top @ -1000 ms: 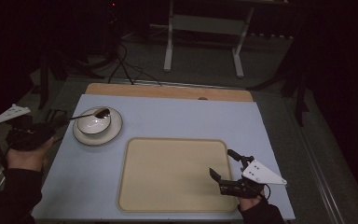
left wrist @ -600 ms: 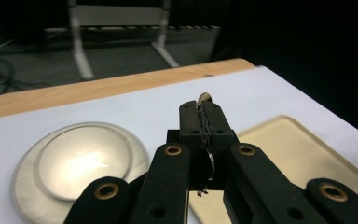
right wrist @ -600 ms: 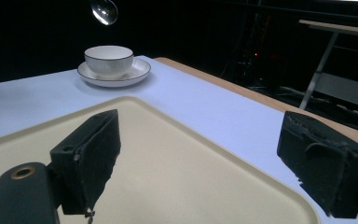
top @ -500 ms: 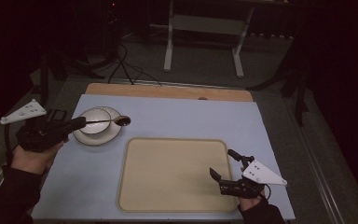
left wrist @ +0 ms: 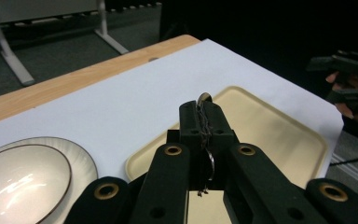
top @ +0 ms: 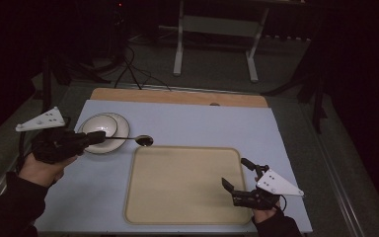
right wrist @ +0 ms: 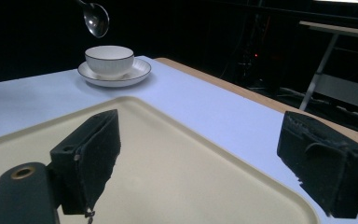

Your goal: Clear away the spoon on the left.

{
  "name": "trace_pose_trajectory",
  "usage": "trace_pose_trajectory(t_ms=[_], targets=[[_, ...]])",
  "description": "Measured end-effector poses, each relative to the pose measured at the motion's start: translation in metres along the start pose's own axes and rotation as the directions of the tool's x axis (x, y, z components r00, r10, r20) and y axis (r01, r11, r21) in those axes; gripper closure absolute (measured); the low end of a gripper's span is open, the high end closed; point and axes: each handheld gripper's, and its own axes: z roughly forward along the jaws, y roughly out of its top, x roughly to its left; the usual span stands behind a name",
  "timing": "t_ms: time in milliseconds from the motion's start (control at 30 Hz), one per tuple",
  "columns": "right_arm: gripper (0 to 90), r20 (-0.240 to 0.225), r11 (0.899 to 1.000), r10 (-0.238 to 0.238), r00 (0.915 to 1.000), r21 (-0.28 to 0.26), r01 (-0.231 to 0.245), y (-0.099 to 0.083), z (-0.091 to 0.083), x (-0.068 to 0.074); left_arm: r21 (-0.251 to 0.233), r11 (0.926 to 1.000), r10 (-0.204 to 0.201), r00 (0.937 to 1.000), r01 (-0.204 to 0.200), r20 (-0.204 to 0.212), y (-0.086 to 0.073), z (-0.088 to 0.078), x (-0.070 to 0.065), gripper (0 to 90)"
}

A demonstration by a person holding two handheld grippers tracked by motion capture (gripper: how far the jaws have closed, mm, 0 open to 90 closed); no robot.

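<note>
At the far left, the left gripper (top: 91, 138) has its fingers clamped tight on the handle of a spoon (top: 128, 138), which sticks out level to the right, raised off the tabletop (top: 187, 121). Its bowl hangs just past the far left corner of the tray (top: 183, 185). In the left gripper view the thin handle (left wrist: 206, 135) runs edge-on between the pads, so the grip is narrow and on slick metal. The likely slip from here, as I judge it, is the spoon pivoting or sliding in that pinch and dropping short of the tray.

Just beside the fingers, on the left part of the tabletop, a white cup (top: 100, 126) sits on its saucer (top: 120, 120). The handle passes above the saucer's near rim; a dip of the hand could knock the cup or drag the saucer.

The beige tray lies in the near middle, bare.

At the near right, the right gripper (top: 239, 176) rests by the tray's right corner with its fingers (right wrist: 89, 156) spread wide, holding nothing. If the spoon is brought far across, it could foul those open fingers.
</note>
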Motion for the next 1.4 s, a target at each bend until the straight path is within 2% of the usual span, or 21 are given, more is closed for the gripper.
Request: trace_pose_trajectory(t_ms=[133,400,467,567,733,833,967,1033,1100,1200,1233,1267,1300,1400], targets=[[13.4,0.002,1.000,-0.001,1.0000,0.001,0.001,0.000,0.000,-0.001,0.013,0.9998,0.011,0.9992,-0.011,0.038,0.003,0.003,-0.002,89.8],[13.4,-0.004,1.000,0.002,1.0000,-0.003,-0.002,0.000,0.000,0.000,0.045,0.9964,0.068,0.9939,-0.072,0.086,0.007,0.012,-0.008,89.7],[13.4,-0.005,1.000,0.003,1.0000,-0.004,-0.003,0.000,0.000,0.000,0.051,0.9949,0.081,0.9898,-0.087,0.117,0.008,0.014,-0.009,89.7],[13.4,-0.007,1.000,-0.002,1.0000,-0.009,0.002,0.000,0.000,0.000,0.064,0.9907,0.108,0.9799,-0.120,0.168,0.009,0.019,-0.011,89.7],[13.4,-0.007,1.000,0.000,1.0000,-0.004,0.000,0.000,0.000,0.000,0.108,0.9774,0.154,0.9622,-0.182,0.224,0.012,0.029,-0.020,89.7],[13.4,-0.008,1.000,-0.001,1.0000,-0.005,0.000,0.000,0.000,0.000,0.126,0.9709,0.169,0.9551,-0.204,0.243,0.014,0.034,-0.023,89.6],[13.4,-0.008,1.000,-0.001,1.0000,-0.005,0.001,0.000,0.000,0.000,0.150,0.9650,0.169,0.9474,-0.215,0.272,0.014,0.041,-0.025,89.6],[13.4,-0.010,1.000,0.001,1.0000,-0.004,-0.001,0.000,0.000,0.000,0.166,0.9602,0.170,0.9410,-0.225,0.293,0.013,0.044,-0.026,89.6],[13.4,-0.009,1.000,-0.001,1.0000,-0.004,0.001,0.000,0.000,0.000,0.186,0.9537,0.169,0.9318,-0.237,0.321,0.012,0.047,-0.026,89.6],[13.4,-0.013,1.000,-0.001,0.9999,-0.002,0.001,0.000,0.000,0.000,0.224,0.9417,0.161,0.9213,-0.251,0.354,0.008,0.053,-0.027,89.6],[13.4,-0.014,1.000,0.000,0.9999,-0.001,0.000,0.000,0.000,0.001,0.236,0.9380,0.158,0.9190,-0.254,0.361,0.007,0.055,-0.027,89.6],[13.4,-0.014,1.000,0.000,0.9999,-0.001,0.000,0.000,0.000,0.001,0.236,0.9380,0.158,0.9190,-0.254,0.361,0.007,0.055,-0.027,89.6],[13.4,-0.014,1.000,-0.001,0.9999,0.000,0.001,0.000,0.000,0.001,0.261,0.9304,0.151,0.9178,-0.257,0.367,0.006,0.059,-0.028,89.6],[13.4,-0.014,1.000,-0.003,0.9999,0.002,0.003,0.000,0.001,0.001,0.296,0.9193,0.140,0.9177,-0.260,0.372,0.006,0.064,-0.028,89.6]])
